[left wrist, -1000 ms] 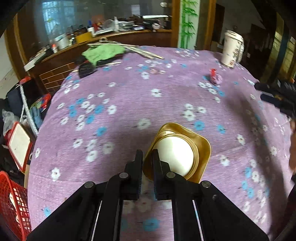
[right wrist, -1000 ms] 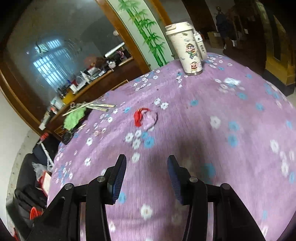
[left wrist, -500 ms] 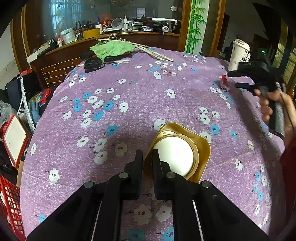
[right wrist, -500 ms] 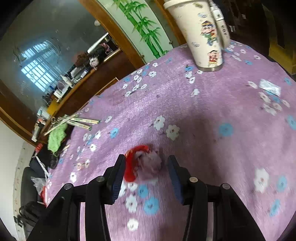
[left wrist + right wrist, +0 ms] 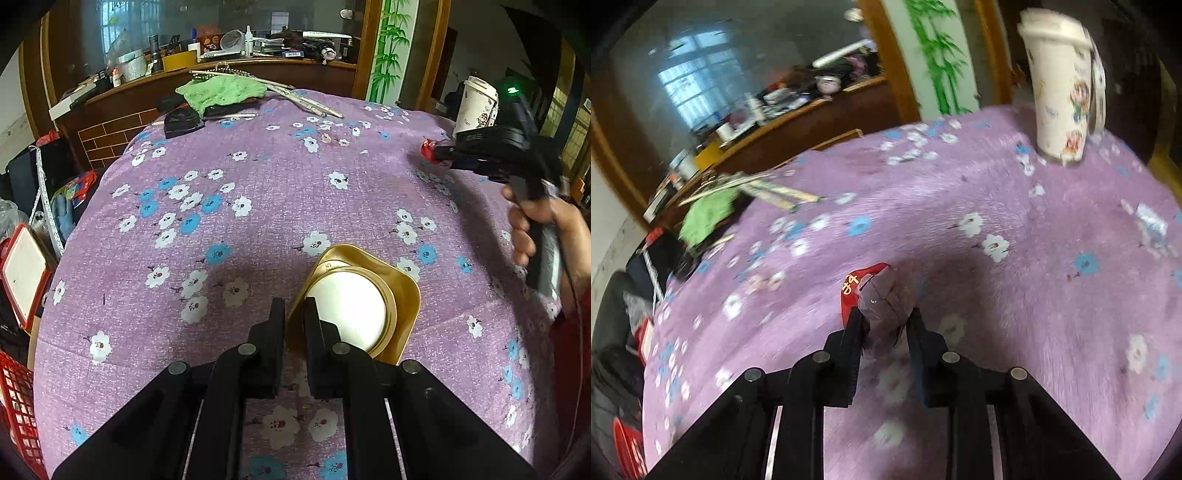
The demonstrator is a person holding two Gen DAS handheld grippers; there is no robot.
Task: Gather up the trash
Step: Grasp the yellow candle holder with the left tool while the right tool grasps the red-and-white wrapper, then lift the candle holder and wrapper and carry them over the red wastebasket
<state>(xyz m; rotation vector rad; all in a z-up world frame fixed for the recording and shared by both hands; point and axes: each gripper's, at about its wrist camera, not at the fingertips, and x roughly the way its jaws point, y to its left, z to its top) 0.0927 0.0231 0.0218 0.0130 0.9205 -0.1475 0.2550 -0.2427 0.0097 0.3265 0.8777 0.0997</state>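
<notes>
The crumpled wrapper (image 5: 882, 302), a purplish wad with a red strip along its left side, now sits clamped between the jaws of our right hand-held gripper (image 5: 884, 325). Those jaws have just been closing: half a second ago they stood wide on either side of the wad, and a second ago the wrapper lay well ahead of them on the cloth. It is still low over the flowered purple cloth of the counter (image 5: 1015, 229), towards the far right edge and near the tall paper cup (image 5: 1063, 96) that stands at that corner. From the left wrist view we see the same red tip (image 5: 427, 149) poking out in front of the right hand-held gripper (image 5: 443, 155), with the person's hand (image 5: 546, 229) round its handle.

Our left hand-held gripper (image 5: 294, 325) is pinched narrow on the rim of the gold tray (image 5: 406, 291), which holds a white dome and rests near the counter's near edge, as it did a second ago.

We judge the pick-up of this piece made; what remains is to lift it and carry it to the tray, which looks to be our collecting place
</notes>
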